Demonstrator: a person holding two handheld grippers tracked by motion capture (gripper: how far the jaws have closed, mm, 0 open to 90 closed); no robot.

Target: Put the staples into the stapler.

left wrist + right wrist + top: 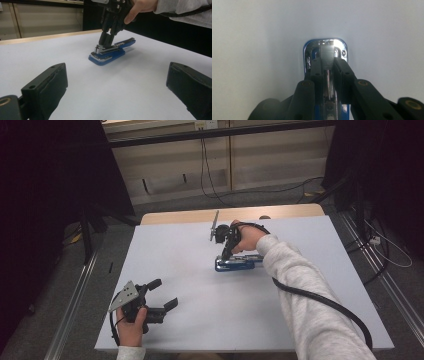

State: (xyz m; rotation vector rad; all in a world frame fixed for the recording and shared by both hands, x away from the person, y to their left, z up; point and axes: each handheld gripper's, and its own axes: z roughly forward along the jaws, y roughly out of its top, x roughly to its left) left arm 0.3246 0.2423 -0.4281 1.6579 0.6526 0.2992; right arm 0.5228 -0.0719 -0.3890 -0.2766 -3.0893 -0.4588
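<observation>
The blue stapler (239,263) lies flat on the bench (180,255), right of the middle, toward the far edge. Your right claw (327,62) points down, clamped on its metal top arm; lifting or pressing appears undone. Your left claw (162,294) rests open by the near left corner.
</observation>
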